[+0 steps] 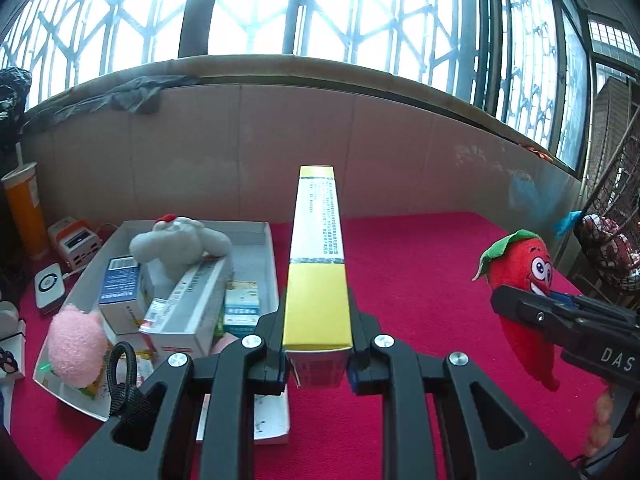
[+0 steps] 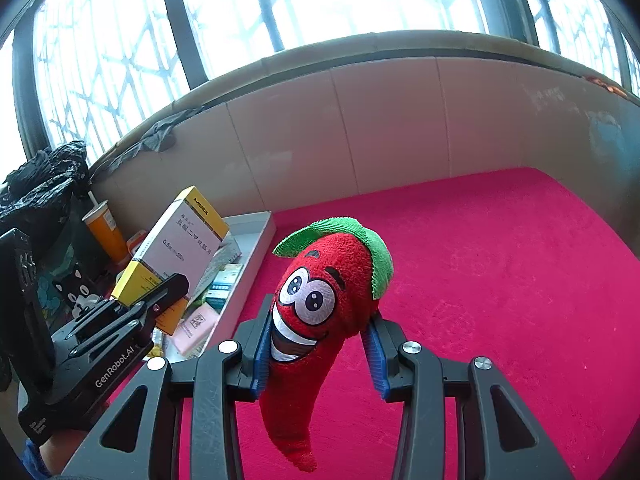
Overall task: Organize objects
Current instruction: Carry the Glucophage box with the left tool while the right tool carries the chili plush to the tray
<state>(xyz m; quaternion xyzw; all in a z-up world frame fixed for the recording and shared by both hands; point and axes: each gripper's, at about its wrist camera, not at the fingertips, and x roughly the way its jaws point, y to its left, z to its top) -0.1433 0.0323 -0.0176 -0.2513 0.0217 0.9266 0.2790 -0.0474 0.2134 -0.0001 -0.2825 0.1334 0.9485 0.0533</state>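
My left gripper (image 1: 317, 354) is shut on a yellow and white medicine box (image 1: 318, 264) and holds it above the red cloth, just right of the white tray (image 1: 272, 252). The box also shows in the right wrist view (image 2: 176, 252), held by the left gripper (image 2: 160, 300). My right gripper (image 2: 318, 344) is shut on a red chili plush toy (image 2: 320, 312) with a green cap and a smiling face, held above the cloth. The toy also shows in the left wrist view (image 1: 520, 292), at the right, in the right gripper (image 1: 532, 308).
The tray holds a grey plush (image 1: 176, 244), a pink plush (image 1: 76, 344), a blue box (image 1: 120, 288), a long white box (image 1: 188, 308) and small packets. An orange cup (image 1: 24, 208) and power banks (image 1: 76, 240) stand left of it. A wire basket (image 1: 616, 240) stands at the right. The red cloth (image 2: 500, 280) lies against a tiled wall.
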